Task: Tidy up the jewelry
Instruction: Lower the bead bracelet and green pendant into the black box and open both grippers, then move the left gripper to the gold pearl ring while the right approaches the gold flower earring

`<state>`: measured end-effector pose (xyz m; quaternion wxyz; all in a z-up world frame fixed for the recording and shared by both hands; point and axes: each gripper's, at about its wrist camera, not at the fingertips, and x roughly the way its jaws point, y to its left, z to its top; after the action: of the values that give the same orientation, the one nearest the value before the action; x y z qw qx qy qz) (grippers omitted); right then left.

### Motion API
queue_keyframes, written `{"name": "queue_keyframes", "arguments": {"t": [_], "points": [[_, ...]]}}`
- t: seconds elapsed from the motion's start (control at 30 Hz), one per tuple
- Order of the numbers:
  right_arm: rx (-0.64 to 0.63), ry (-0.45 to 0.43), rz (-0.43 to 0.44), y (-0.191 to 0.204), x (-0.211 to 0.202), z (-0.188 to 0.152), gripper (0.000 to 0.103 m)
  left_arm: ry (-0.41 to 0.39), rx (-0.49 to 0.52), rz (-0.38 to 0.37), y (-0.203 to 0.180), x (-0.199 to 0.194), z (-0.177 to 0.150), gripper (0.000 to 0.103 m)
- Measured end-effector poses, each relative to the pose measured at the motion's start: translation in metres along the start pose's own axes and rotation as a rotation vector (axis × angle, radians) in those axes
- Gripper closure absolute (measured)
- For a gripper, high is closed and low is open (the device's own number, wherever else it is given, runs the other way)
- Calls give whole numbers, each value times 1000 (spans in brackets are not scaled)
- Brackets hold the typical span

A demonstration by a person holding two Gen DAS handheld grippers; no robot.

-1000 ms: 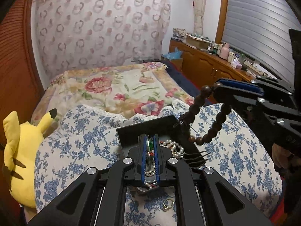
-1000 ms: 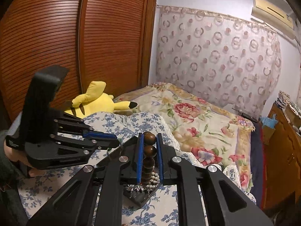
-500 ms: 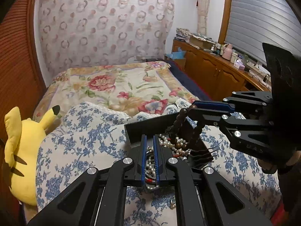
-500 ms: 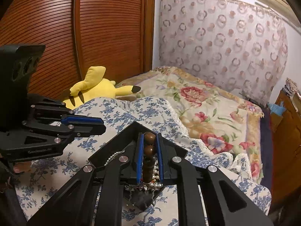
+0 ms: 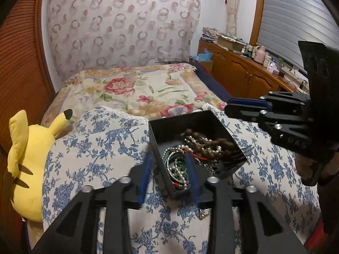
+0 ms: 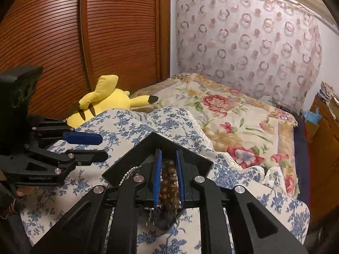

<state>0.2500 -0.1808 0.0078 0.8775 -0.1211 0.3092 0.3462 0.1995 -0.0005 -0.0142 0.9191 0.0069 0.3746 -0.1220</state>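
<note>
My left tongs [image 5: 169, 175] have just been opening and now stand spread over the near corner of the black box [image 5: 190, 122], low and centre in the left wrist view; the pearl strand [image 5: 180, 169] lies loose between the blue pads [image 5: 145, 175], which no longer press on it, so I judge it dropped in. The box sits on the blue-flowered cloth [image 5: 95, 148] on the bed, with a small ring [image 5: 202, 216] lying on the cloth just below it. My right tongs [image 6: 168, 177] are pinching the brown wooden beads [image 6: 168, 182], low and centre in the right wrist view, directly above the box's open mouth. The bead string's long axis runs along the tongs' own line, up and down the frame, with its tassel hanging at the bottom. So the right hand is the nearer one for the next release.
</note>
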Motion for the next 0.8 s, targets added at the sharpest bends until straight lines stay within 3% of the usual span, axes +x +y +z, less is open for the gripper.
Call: {"name": "queue_keyframes", "arguments": {"t": [0.1,0.17,0.23,0.3,0.4,0.5,0.8], "points": [[7,-6,-13,1,-12,-9,86,4,4,-6,-2,-3,-5,55],[14,-7,-17,4,-22,-19,82,4,7,-1,-4,-5,-9,37],[22,-7,-22,5,-30,-29,74,-5,22,14,-8,-8,-13,33],[35,2,-20,7,-37,-41,73,0,32,23,-11,-10,-17,30],[44,27,-28,12,-45,-60,71,1,41,25,-15,-12,-22,17],[53,46,-34,17,-50,-76,57,8,44,34,-15,-13,-26,10],[76,147,-19,26,-37,-120,52,57,39,25,-13,-7,-48,8]]}}
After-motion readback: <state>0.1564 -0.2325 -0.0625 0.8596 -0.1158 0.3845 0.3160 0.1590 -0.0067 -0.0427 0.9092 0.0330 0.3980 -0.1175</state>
